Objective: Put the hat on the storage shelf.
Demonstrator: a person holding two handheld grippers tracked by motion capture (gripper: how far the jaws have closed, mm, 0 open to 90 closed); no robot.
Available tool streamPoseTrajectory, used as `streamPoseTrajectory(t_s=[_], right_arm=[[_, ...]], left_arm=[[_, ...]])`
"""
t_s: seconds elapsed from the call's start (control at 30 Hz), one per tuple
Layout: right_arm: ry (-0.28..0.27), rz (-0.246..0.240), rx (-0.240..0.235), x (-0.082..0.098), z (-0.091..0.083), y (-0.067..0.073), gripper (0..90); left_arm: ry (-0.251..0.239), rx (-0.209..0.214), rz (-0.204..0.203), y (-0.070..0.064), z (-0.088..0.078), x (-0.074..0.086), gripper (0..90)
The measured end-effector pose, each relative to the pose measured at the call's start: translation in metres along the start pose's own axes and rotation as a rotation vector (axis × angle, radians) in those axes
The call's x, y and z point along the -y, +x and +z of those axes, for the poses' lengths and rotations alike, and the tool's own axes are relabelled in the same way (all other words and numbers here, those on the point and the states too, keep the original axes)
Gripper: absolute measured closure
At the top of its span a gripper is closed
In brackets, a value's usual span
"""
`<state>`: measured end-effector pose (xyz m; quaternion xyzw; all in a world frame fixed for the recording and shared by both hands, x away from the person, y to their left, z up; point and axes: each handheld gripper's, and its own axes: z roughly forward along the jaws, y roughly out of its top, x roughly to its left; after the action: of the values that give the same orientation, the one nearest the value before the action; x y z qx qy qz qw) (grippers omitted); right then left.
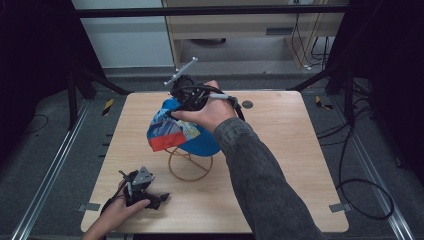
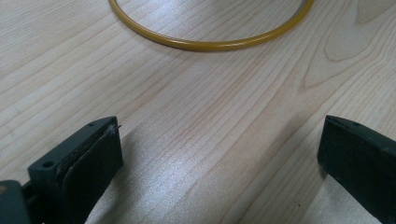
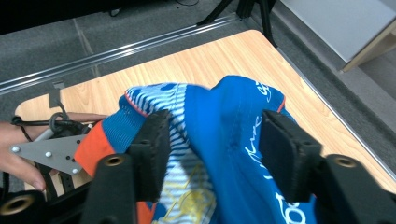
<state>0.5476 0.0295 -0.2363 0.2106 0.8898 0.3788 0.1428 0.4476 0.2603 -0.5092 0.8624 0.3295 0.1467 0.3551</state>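
A blue cap (image 1: pixel 185 132) with a striped panel and an orange brim sits over a yellow wire stand, whose ring base (image 1: pixel 190 172) lies on the wooden table (image 1: pixel 285 150). My right gripper (image 1: pixel 187 100) reaches in from above the cap's far side. In the right gripper view its jaws (image 3: pixel 217 149) press on both sides of the cap's crown (image 3: pixel 224 116), with the fabric bunched between them. My left gripper (image 1: pixel 155 197) rests low at the table's front left, open and holding nothing. In the left gripper view (image 2: pixel 219 154), the yellow ring (image 2: pixel 205 45) lies just ahead of it.
A small dark disc (image 1: pixel 247 104) sits at the table's back edge. Metal rails (image 1: pixel 50 170) run along both sides of the table, and cables (image 1: pixel 365 195) lie on the floor to the right. Black frame struts (image 1: pixel 320 77) stand behind the table.
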Motion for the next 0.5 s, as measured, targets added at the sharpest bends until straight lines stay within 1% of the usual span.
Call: streamPoseTrajectory(t_s=[0.07, 0.1, 0.17, 0.37, 0.5], right_arm=[[-0.002, 0.006, 0.004, 0.002, -0.002, 0.000, 38.4], [-0.006, 0.010, 0.017, 0.004, -0.004, 0.000, 35.1], [-0.008, 0.019, 0.020, 0.007, -0.006, -0.001, 32.1], [-0.013, 0.033, 0.025, 0.013, -0.011, -0.003, 29.0], [-0.020, 0.041, 0.028, 0.016, -0.015, -0.004, 25.2]], left_arm=[[-0.002, 0.000, 0.000, 0.000, 0.000, 0.000, 0.0], [-0.001, 0.000, 0.000, 0.000, 0.000, 0.000, 0.0], [-0.002, 0.000, 0.000, 0.000, 0.000, 0.000, 0.0], [-0.001, 0.000, 0.000, 0.000, 0.000, 0.000, 0.0], [-0.001, 0.000, 0.000, 0.000, 0.000, 0.000, 0.0]])
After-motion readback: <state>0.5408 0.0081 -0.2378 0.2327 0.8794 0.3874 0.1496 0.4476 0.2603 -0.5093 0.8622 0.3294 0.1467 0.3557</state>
